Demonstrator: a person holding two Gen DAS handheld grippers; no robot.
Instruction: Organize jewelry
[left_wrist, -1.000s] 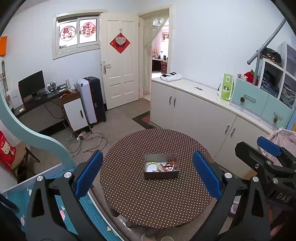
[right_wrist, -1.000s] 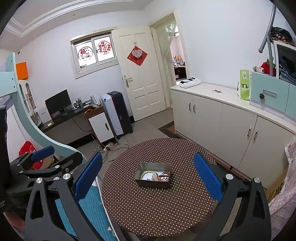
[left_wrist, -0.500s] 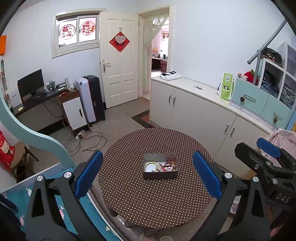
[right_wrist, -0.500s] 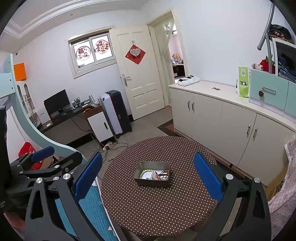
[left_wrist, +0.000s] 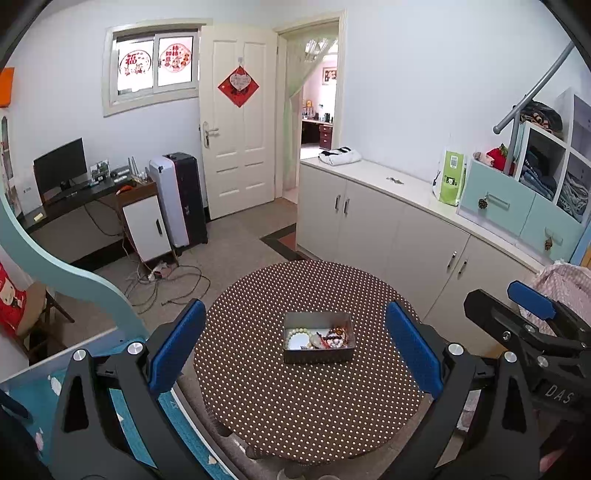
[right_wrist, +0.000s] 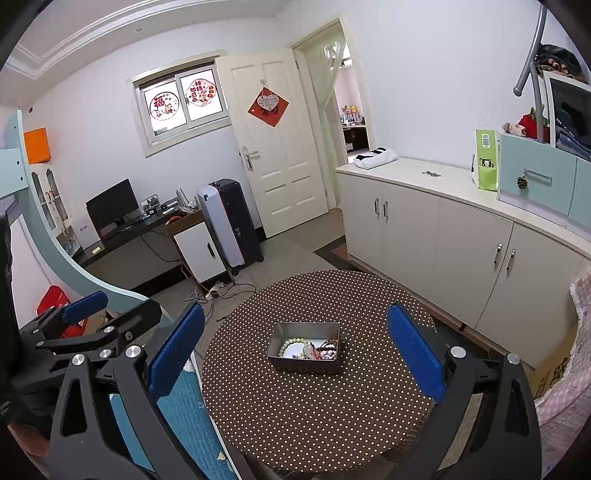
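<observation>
On the round surface with the brown white-dotted cloth (left_wrist: 314, 406), near its middle, stands a shallow rectangular grey metal tray (left_wrist: 318, 355) that holds the jewelry. Inside the tray lies a ring of pale green beads (right_wrist: 291, 346) on the left side, and a tangle of dark and red beaded strings (right_wrist: 327, 349) on the right; smaller pieces there are too small to tell apart. The left claw (left_wrist: 293, 349) and the right claw (right_wrist: 295, 349) both hang well above the surface, each spread wide and holding nothing.

The bracelets are probably light and limp, and the smooth beads could slip or roll between the blue pads (right_wrist: 413, 352). I think it is best to pinch the pale ring across one side of its loop, where it lies free. The tangled strings may drag each other when one is lifted. The tray is stiff, but its thin wall gives little hold.
</observation>
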